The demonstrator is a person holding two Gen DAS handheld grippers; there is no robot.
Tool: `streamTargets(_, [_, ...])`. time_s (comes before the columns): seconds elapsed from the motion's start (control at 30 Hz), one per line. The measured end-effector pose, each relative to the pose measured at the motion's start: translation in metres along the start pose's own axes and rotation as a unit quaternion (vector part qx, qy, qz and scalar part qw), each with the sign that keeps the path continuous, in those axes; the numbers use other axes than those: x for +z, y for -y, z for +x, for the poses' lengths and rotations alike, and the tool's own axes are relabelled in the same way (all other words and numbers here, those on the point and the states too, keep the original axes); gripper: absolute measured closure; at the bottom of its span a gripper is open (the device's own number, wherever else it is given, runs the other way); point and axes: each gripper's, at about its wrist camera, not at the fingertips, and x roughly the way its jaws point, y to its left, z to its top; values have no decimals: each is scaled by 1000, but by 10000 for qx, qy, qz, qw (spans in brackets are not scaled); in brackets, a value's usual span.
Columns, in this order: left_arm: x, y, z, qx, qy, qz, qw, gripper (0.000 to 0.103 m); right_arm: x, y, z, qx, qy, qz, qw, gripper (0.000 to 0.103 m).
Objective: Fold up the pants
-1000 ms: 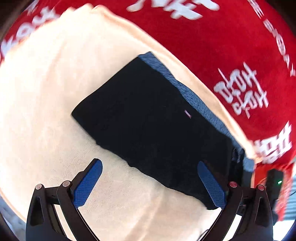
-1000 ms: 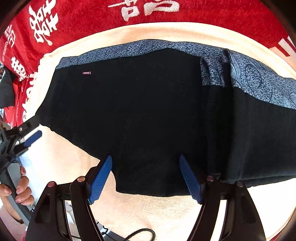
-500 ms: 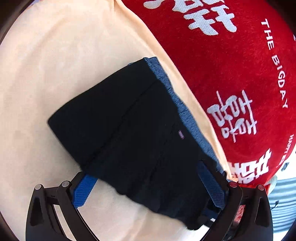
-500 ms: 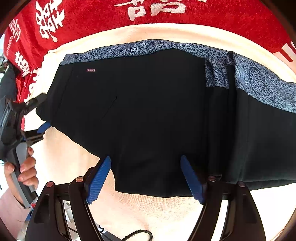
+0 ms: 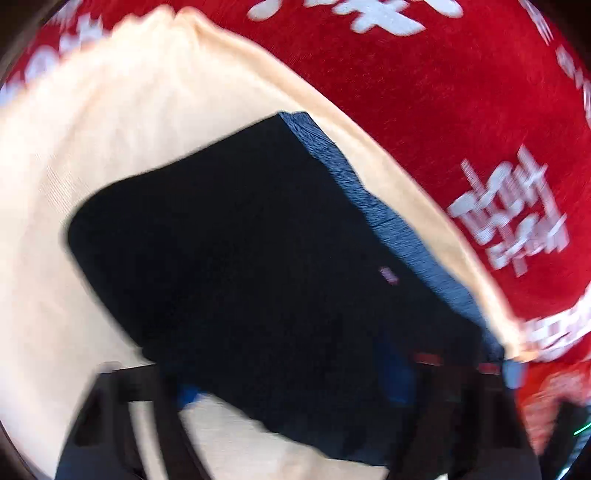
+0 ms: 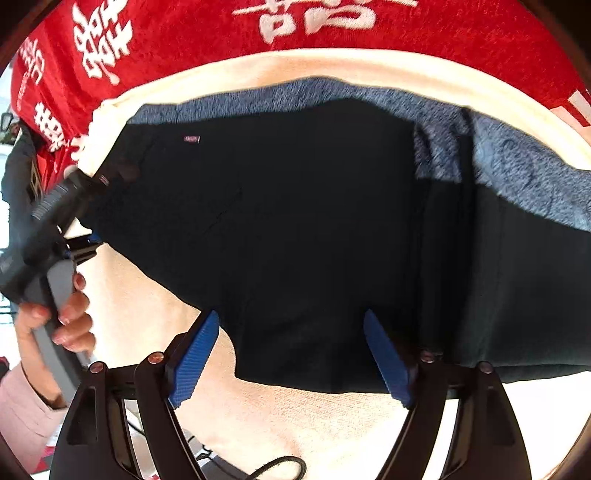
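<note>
The black pants (image 6: 314, 229) with a blue-grey patterned waistband (image 6: 332, 94) lie folded on a cream cloth (image 6: 258, 417). They also show in the blurred left wrist view (image 5: 240, 266). My right gripper (image 6: 291, 354) is open, its blue fingers (image 6: 192, 354) straddling the near hem. My left gripper (image 5: 291, 384) is open at the left end of the pants; its blue pads are partly hidden under the fabric edge. It also shows in the right wrist view (image 6: 79, 221), held by a hand.
A red cloth with white characters (image 6: 258, 29) lies beyond the cream cloth; it also shows in the left wrist view (image 5: 461, 129). A black cable (image 6: 273, 465) runs near the front edge. The person's hand (image 6: 62, 317) is at the left.
My left gripper has moved in onto the left end of the pants, its fingers now at the fabric edge; its view is motion-blurred. My right gripper has stayed nearly still, open.
</note>
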Motion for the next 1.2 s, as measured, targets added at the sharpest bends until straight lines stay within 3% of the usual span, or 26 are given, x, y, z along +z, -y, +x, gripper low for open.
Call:
streamTargets(0.03, [-2, 7, -2, 328, 46, 384, 9987, 61, 8, -1, -10, 59, 89, -5, 9999, 21])
streamTargets(0.07, [-4, 15, -5, 488, 137, 686, 9964, 65, 17, -3, -20, 129, 172, -32, 9998, 21])
streamTargets(0.1, [-12, 29, -11, 756, 385, 1253, 9885, 65, 26, -6, -27, 192, 216, -64, 9996, 21])
streamTargets(0.13, [-21, 45, -16, 1047, 619, 1845, 9753, 66, 39, -10, -36, 332, 236, -114, 9991, 21])
streamTargets(0.23, [-48, 79, -22, 1559, 1047, 3016, 9348, 66, 81, -30, -48, 848, 66, -255, 9960, 20])
streamTargets(0.33, [-70, 98, -23, 1721, 1273, 3694, 9043, 66, 123, -71, -43, 1370, -419, -640, 9876, 18])
streamTargets(0.43, [-82, 103, -24, 1781, 1358, 3996, 8889, 66, 151, -122, -25, 1660, -1026, -1120, 9743, 16])
streamTargets(0.5, [-81, 106, -23, 1771, 1355, 4011, 8885, 66, 158, -153, -7, 1615, -1354, -1518, 9657, 15])
streamTargets(0.63, [-78, 105, -23, 1763, 1335, 3930, 8925, 66, 163, -180, 37, 1097, -1769, -1789, 9616, 14])
streamTargets(0.7, [-79, 102, -23, 1785, 1339, 3950, 8912, 66, 162, -178, 51, 1116, -1886, -1679, 9611, 22])
streamTargets(0.73, [-80, 102, -21, 1798, 1327, 3973, 8901, 66, 162, -176, 56, 1276, -1905, -1588, 9603, 61])
streamTargets(0.77, [-79, 103, -18, 1801, 1273, 3968, 8910, 66, 161, -172, 56, 1364, -1892, -1511, 9606, 80])
streamTargets(0.9, [-80, 110, -27, 1606, 1321, 4052, 8903, 66, 154, -160, 33, 1508, -1552, -1616, 9628, 83])
streamTargets(1.0, [-80, 123, -47, 1253, 1438, 4142, 8900, 66, 148, -140, 3, 1813, -1277, -1456, 9642, 83])
streamTargets(1.2, [-89, 168, -91, 442, 1570, 4481, 8790, 66, 116, -64, -75, 2572, -345, -762, 9627, 83])
